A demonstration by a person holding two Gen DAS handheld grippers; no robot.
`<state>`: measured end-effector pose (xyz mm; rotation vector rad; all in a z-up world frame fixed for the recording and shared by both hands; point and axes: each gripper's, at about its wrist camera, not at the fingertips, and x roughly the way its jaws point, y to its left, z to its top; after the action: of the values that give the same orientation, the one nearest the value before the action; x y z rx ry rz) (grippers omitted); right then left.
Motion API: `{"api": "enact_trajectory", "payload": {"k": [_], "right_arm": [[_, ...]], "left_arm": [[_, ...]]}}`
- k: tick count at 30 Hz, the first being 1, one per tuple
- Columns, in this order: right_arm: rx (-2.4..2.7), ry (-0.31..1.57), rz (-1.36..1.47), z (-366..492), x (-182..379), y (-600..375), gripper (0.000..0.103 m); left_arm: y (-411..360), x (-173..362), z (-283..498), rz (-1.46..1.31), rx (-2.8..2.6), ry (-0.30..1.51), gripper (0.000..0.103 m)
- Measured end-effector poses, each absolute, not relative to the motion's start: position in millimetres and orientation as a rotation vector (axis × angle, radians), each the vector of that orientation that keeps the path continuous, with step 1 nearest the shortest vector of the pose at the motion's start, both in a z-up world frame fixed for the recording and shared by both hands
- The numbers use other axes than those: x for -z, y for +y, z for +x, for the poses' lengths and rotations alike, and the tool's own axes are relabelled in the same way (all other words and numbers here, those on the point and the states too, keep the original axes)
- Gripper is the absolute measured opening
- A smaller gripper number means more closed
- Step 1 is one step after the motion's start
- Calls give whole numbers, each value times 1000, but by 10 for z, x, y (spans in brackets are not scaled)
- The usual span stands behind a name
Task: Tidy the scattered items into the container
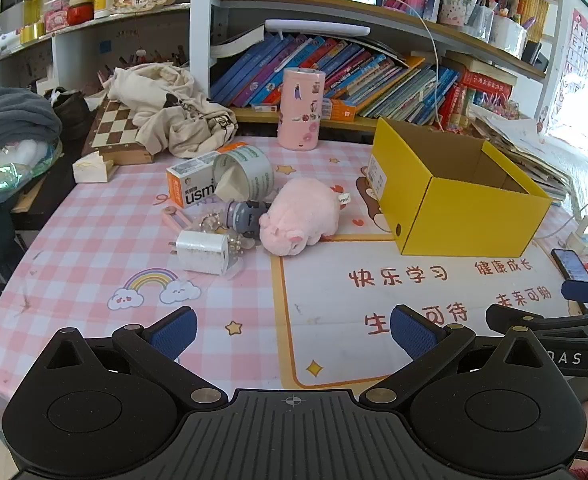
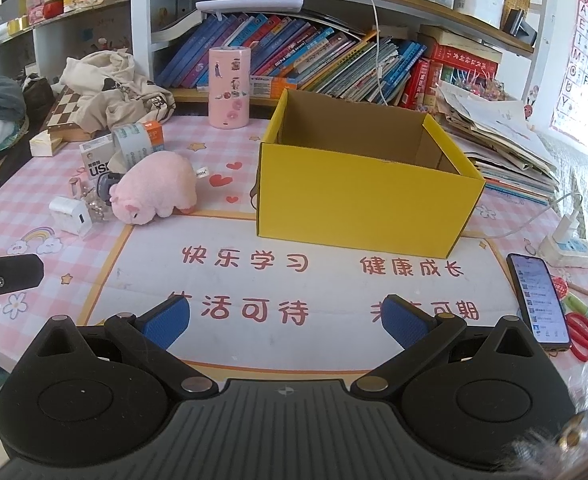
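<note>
Clutter beside pink plush pig (image 1: 299, 216), yellow box (image 2: 363, 184) open-topped, both grippers' fingers spread, empty

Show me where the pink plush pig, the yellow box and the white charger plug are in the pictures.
pink plush pig (image 1: 299, 216), left wrist view, on the middle of its back.
yellow box (image 2: 357, 196), right wrist view, on its front outer wall.
white charger plug (image 1: 202, 251), left wrist view, on its white body.

Box (image 2: 357, 204): yellow, upright, open-topped.
Pink plush pig (image 2: 154, 188): lying at its 9 o'clock.
White charger (image 2: 72, 216): at pig's 8 o'clock.
</note>
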<state>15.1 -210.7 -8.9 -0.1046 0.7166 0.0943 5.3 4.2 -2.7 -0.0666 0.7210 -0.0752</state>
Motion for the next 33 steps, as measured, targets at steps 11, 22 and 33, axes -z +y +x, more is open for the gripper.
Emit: {"api": "enact_trajectory", "payload": {"k": [11,22,33], "right_arm": [[-136,712,-129,131,83,-2054,103],[-115,731,-117,136,99,-2092,103],[-136,723,-131,126,78,-2039,103]], "left_arm": [[41,17,48,-71,80,718,103],[44,12,35,-66,69,721,103],[84,14,-4,-75,69,726,103]]}}
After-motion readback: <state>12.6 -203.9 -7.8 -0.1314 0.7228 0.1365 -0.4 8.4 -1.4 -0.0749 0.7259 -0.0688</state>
